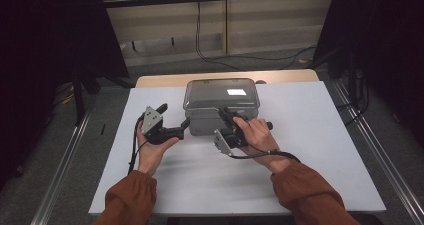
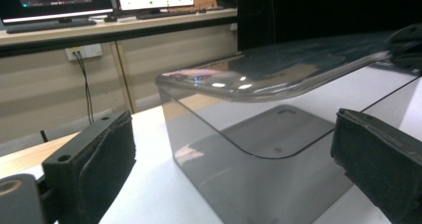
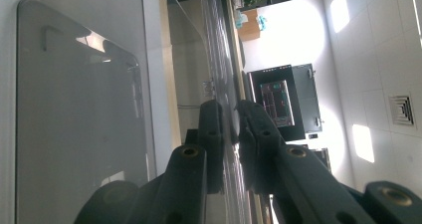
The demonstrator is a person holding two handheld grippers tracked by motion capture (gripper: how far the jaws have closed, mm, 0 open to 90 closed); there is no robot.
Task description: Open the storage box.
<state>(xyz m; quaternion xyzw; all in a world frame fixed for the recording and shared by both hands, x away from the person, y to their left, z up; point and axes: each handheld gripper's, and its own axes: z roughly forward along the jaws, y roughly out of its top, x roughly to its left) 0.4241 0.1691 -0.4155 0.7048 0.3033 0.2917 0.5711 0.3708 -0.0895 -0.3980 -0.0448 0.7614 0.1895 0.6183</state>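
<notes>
Nearest the high view's camera, both forearms enter from the bottom edge, and I read the tools from there outward. On my right, the right gripper [image 1: 227,116] has its jaws pressed together on the near rim of the lid [image 1: 220,92]; the right gripper view confirms this, with the clear lid edge [image 3: 226,109] pinched between the two black pads. On my left, the left gripper [image 1: 186,123] is spread wide, its jaws standing to either side of the near left corner of the clear box [image 2: 259,149] without touching it. That box [image 1: 200,122] sits on the white table [image 1: 310,150], toward the far middle, with the lid seated on top of it. My judgement: the step in hand is lid removal, grip secured, lift not yet begun. Next move calls for closing the left jaws on the box wall to steady it, then raising the right gripper straight up so the lid clears evenly.
</notes>
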